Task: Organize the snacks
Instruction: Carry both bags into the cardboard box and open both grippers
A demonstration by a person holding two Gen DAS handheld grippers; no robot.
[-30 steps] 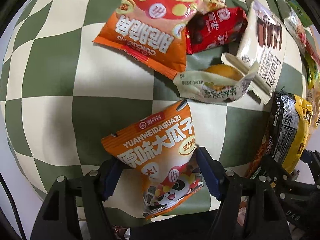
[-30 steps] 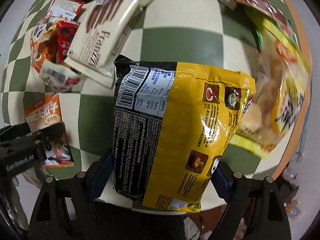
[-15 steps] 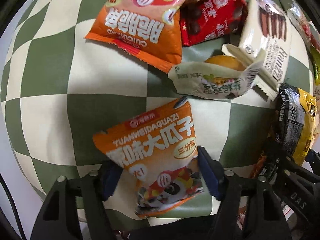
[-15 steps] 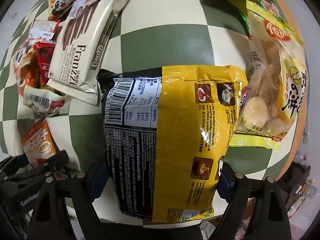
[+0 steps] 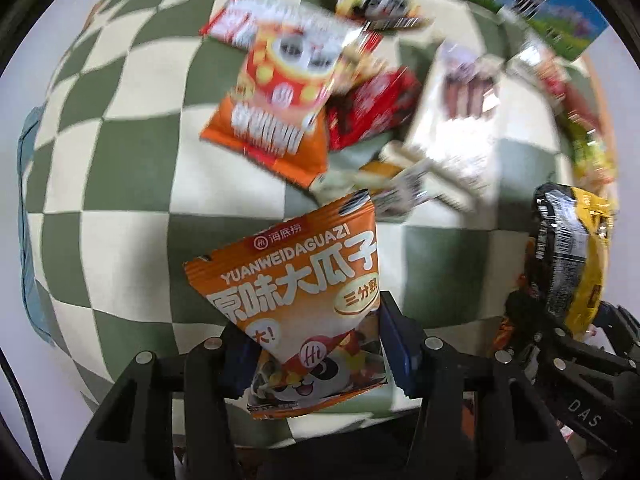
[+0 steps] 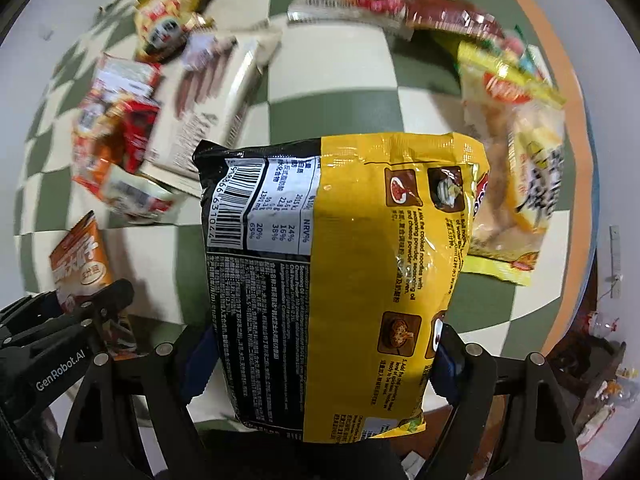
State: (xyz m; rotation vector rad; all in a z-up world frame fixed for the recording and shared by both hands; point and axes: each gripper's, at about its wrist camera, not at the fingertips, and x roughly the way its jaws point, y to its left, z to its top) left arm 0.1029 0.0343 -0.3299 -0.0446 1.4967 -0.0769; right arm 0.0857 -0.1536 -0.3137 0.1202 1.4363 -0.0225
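Two snack packs are in your grippers right now, one in each. Your left gripper (image 5: 314, 360) squeezes the low part of the orange sunflower seed pack (image 5: 296, 300), the one with the panda on it. The pack stands up between the two blue pads and looks lifted off the checkered cloth (image 5: 120, 184), so it can travel without dragging.

Your right gripper (image 6: 320, 364) is clamped on the big yellow and black noodle pack (image 6: 340, 280). The jaws press its two sides near the bottom. The barcode side faces the camera. This pack is wide and puffy, so a grip on both edges keeps it from flopping.

The rest of the snacks lie in a messy heap further back on the cloth. You can see a bigger orange panda bag (image 5: 280, 108), a red pack (image 5: 372, 108) beside it and a long cream biscuit pack (image 5: 456, 128). A yellow bag of rice crackers (image 6: 516, 168) lies just to the right of the noodles. They look blurry, so I think your hands are moving fast.

I think you are carrying both packs away from the heap to sort them. Where they should go is not in view. Hold tight, because the seed pack is slippery and thin.
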